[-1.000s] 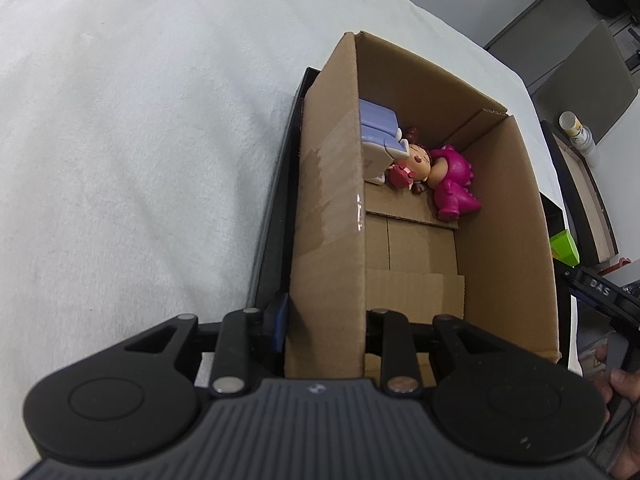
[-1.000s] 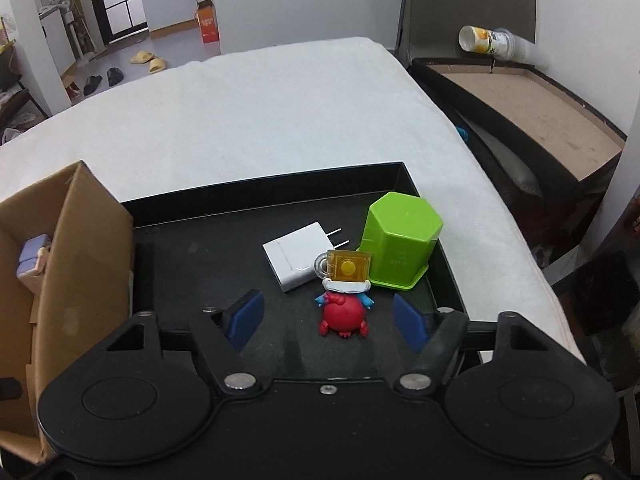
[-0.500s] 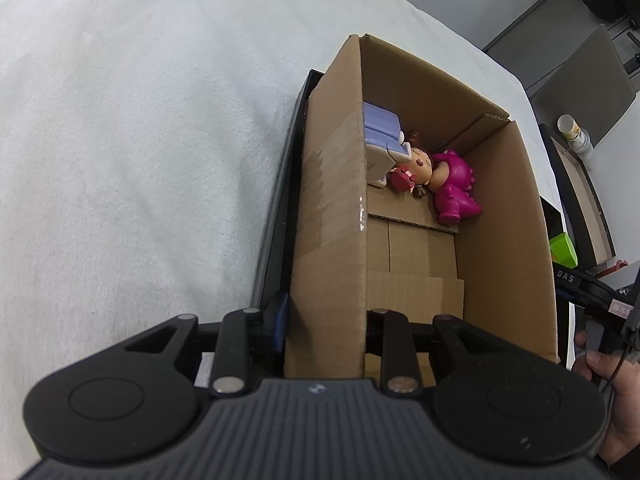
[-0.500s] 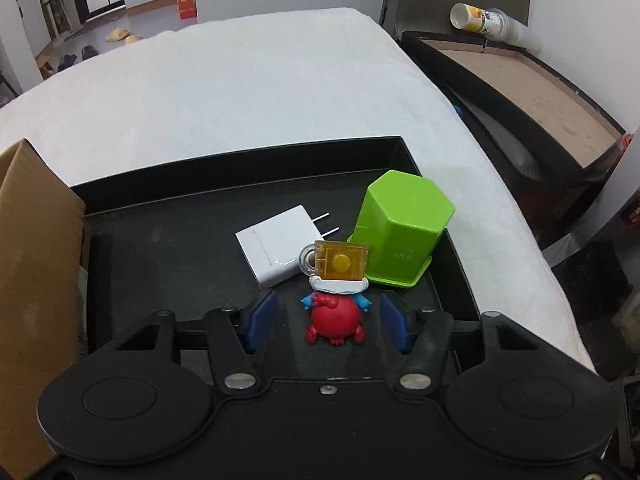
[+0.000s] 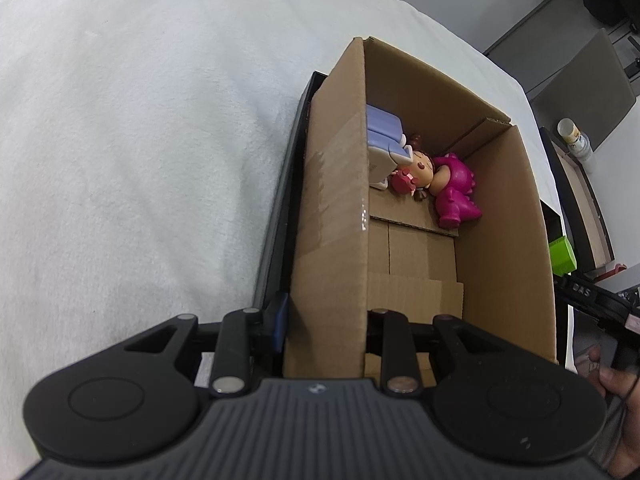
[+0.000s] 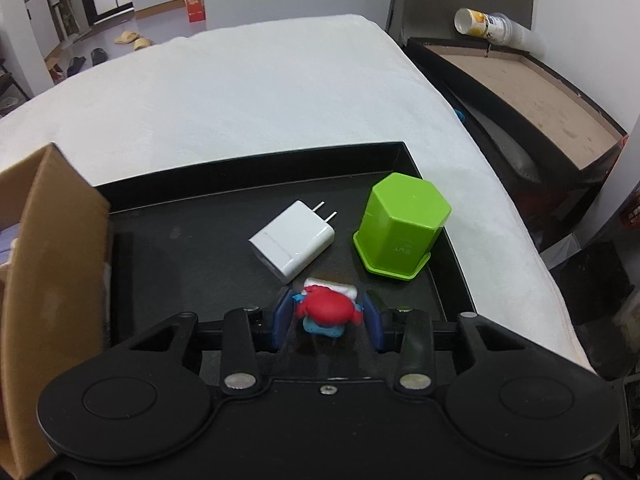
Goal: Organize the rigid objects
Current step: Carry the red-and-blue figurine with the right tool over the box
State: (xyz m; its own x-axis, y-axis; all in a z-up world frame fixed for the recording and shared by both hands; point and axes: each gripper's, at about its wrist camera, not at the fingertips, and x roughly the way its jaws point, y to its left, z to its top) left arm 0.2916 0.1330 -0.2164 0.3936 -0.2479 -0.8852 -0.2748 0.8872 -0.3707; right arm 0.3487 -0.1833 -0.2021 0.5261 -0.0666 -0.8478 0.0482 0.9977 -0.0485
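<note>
In the left wrist view, the white cloth-covered table (image 5: 140,140) fills the left side of the frame. At the bottom centre the left hand-held gripper (image 5: 326,320) is clenched on the near-left wall of the cardboard box (image 5: 336,208): one blue pad stands outside the wall and the other finger is inside the box. The box sits on a black tray (image 5: 280,216), whose edge shows along the left side of the box. Inside the box, in the upper part, a pale blue and white object (image 5: 384,136) leans against the left wall, and just right of it lies a doll in a pink suit (image 5: 448,184), touching it with its head. At the lower right edge of the frame a hand (image 5: 616,392) holds the other black tool. In the right wrist view, the brown box wall stands at the left edge of the frame. In the middle of the tray a white charger plug (image 6: 292,242) lies flat with its two pins pointing to the upper right. Below it, at the bottom centre, the right hand-held gripper (image 6: 327,316) is grasping a small red figurine (image 6: 324,308) between its blue pads. To the right, near the tray rim, a green hexagonal cup (image 6: 402,226) stands upside down, apart from the plug.
</note>
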